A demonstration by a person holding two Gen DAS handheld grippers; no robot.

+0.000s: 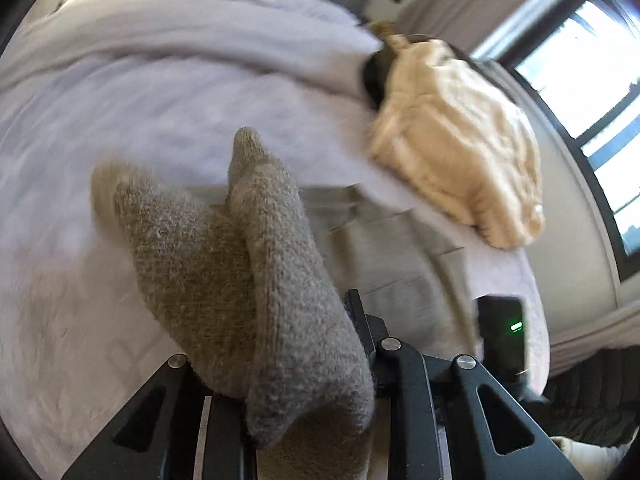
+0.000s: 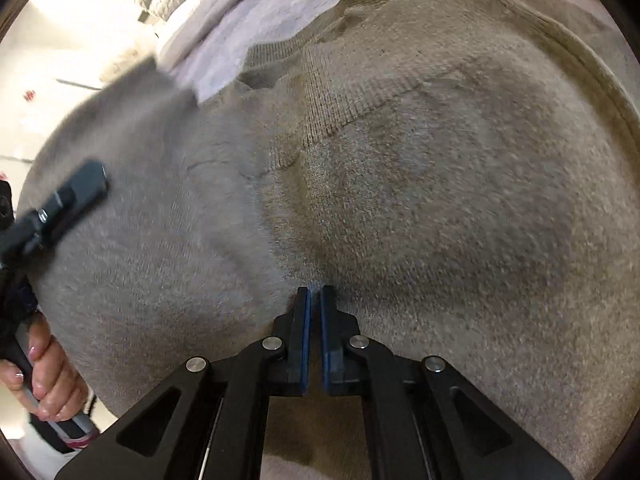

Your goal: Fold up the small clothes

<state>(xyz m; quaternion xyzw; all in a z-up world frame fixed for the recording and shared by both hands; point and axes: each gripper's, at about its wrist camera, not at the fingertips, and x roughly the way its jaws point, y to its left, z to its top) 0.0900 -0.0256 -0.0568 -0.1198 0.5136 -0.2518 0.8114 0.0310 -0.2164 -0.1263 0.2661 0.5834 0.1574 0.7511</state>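
Note:
A grey-brown knit garment (image 2: 400, 184) fills the right wrist view and lies spread on the pale bed cover (image 2: 248, 40). My right gripper (image 2: 315, 292) is shut on a pinch of its knit near the lower middle. In the left wrist view a fold of the same grey knit (image 1: 280, 272) hangs from my left gripper (image 1: 344, 320), which is shut on it; one finger (image 1: 356, 316) shows beside the cloth, the other is hidden under it. The left gripper also shows in the right wrist view (image 2: 80, 188), held by a hand at the left edge.
A cream knit garment (image 1: 460, 148) lies on the bed's far right over something dark. Light grey trousers (image 1: 400, 248) lie beside the held fold. A black device with a green light (image 1: 502, 328) sits by the bed edge. A window (image 1: 592, 92) is at the right.

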